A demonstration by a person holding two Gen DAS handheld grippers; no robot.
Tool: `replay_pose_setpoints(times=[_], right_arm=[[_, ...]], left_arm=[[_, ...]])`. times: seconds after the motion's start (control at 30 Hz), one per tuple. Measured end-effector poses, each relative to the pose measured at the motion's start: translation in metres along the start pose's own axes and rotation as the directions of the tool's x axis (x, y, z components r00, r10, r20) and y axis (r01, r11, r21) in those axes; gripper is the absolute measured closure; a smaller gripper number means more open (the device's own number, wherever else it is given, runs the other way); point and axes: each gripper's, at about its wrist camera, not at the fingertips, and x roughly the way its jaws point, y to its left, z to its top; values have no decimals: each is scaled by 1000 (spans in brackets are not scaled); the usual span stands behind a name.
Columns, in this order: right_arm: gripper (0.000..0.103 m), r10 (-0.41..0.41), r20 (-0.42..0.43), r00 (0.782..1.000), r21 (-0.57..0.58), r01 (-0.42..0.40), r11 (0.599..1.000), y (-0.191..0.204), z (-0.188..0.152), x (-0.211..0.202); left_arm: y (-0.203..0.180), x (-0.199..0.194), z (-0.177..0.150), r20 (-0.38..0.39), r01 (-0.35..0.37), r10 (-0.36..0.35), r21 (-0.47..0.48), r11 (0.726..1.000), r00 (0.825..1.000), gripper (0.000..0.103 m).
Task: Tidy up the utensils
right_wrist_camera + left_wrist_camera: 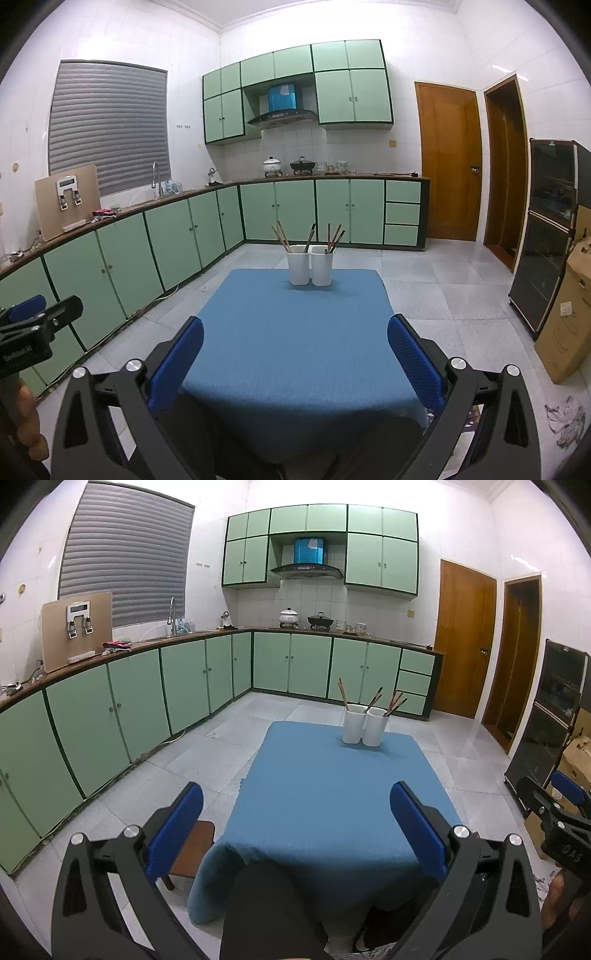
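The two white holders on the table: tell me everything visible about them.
The two white holders are plain, tall, smooth cups, perhaps ceramic or plastic. They stand upright side by side, about touching, at the far end of the blue tablecloth. Each holds several chopsticks leaning outward. Both grippers are far from them, open and empty.

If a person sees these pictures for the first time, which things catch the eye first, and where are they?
Two white cylindrical holders stand side by side at the far end of the table with the blue cloth, with wooden chopsticks sticking up from them. Nearer, the open left gripper and right gripper frame the view, holding nothing. Behind runs a wall of pale green kitchen cabinets.
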Motion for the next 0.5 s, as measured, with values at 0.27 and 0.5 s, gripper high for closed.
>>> replay_pose_setpoints(times=[0.27, 0.5], right_arm=[[5, -1, 5, 1000, 1, 1, 1000, 0, 0, -1], [5, -2, 10, 1000, 4, 2, 1000, -2, 2, -2]], left_arm=[[-5, -5, 1, 7, -6, 6, 3, 1000, 1000, 5], [-8, -6, 3, 9, -6, 6, 4, 1000, 1000, 5]])
